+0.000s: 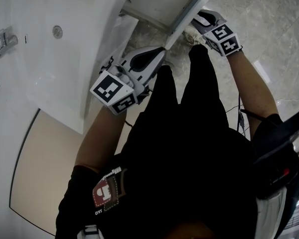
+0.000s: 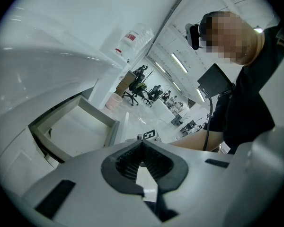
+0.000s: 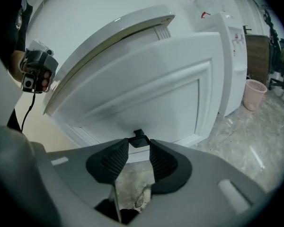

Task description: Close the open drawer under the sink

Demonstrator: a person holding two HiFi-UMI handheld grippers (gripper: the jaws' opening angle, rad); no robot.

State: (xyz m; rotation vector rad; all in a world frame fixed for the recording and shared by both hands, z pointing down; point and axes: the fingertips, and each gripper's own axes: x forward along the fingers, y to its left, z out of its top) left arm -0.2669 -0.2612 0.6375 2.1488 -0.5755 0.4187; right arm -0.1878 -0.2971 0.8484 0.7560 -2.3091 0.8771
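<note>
The white drawer (image 1: 188,15) under the sink (image 1: 45,59) stands pulled out at the top of the head view. Its paneled front (image 3: 146,93) fills the right gripper view, and its bare inside (image 2: 80,126) shows in the left gripper view. My right gripper (image 3: 138,141) is against that front, its jaws closed on the small dark handle (image 3: 138,137). In the head view the right gripper (image 1: 193,23) sits at the drawer's outer face. My left gripper (image 2: 142,142) is shut on nothing, and in the head view the left gripper (image 1: 161,53) is beside the near end of the drawer front.
A faucet (image 1: 2,41) stands at the counter's left edge. Marble floor (image 1: 274,29) lies below. A pink bin (image 3: 254,92) and a tall white unit (image 3: 233,56) stand past the cabinet. Office chairs (image 2: 135,86) are farther off.
</note>
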